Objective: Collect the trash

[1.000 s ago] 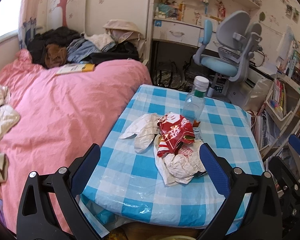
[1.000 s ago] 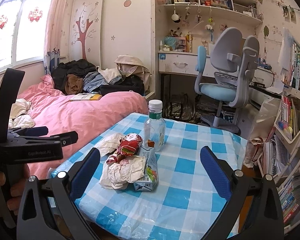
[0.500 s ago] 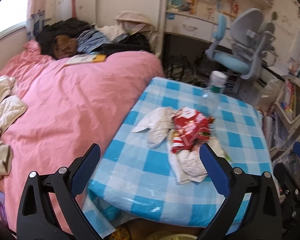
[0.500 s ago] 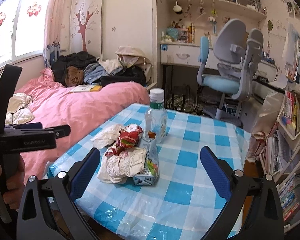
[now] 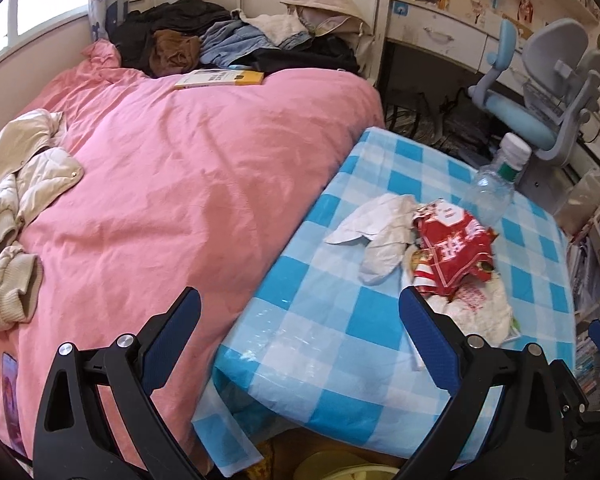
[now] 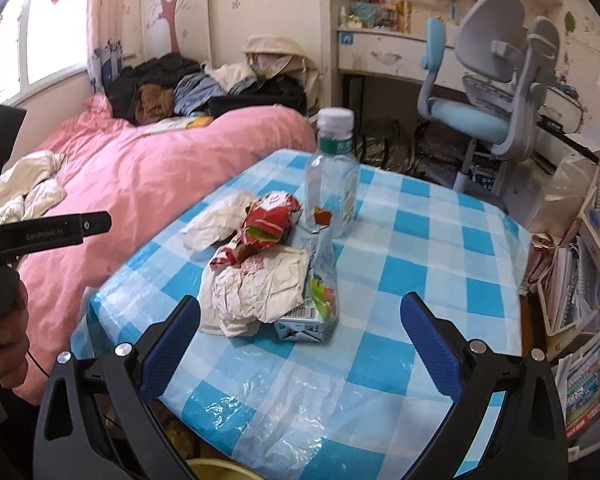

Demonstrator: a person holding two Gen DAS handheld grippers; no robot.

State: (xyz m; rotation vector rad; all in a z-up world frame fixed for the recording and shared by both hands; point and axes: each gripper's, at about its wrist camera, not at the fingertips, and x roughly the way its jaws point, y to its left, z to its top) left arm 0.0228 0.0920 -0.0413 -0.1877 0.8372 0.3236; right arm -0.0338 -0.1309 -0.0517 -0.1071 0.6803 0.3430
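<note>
Since a second ago: left gripper [image 5: 300, 332] swung leftward, trash pile now at right of its view, pink bed [image 5: 188, 184] filling the middle. Right gripper [image 6: 300, 332] edged closer to the pile, bottle looming larger.

Both sets of fingers spread wide apart, nothing between them. Right gripper lined up on the pile; left gripper hovering over the counter's [image 6: 440, 248] near-left edge beside the bed.

Trash heaped mid-counter on the blue-checked cloth: red snack wrapper [image 6: 270, 218] on top, crumpled white paper [image 6: 256, 292] below it, flattened drink carton [image 6: 318, 300] touching the paper's right side, white tissue [image 6: 216, 226] to the left, clear plastic bottle [image 6: 334, 184] upright just behind.

Step judged: approach, nothing collected yet. Next move probably: right fingers forward and down over the paper or carton, then close. Loose stacked pieces likely to shift or drag together.
</note>
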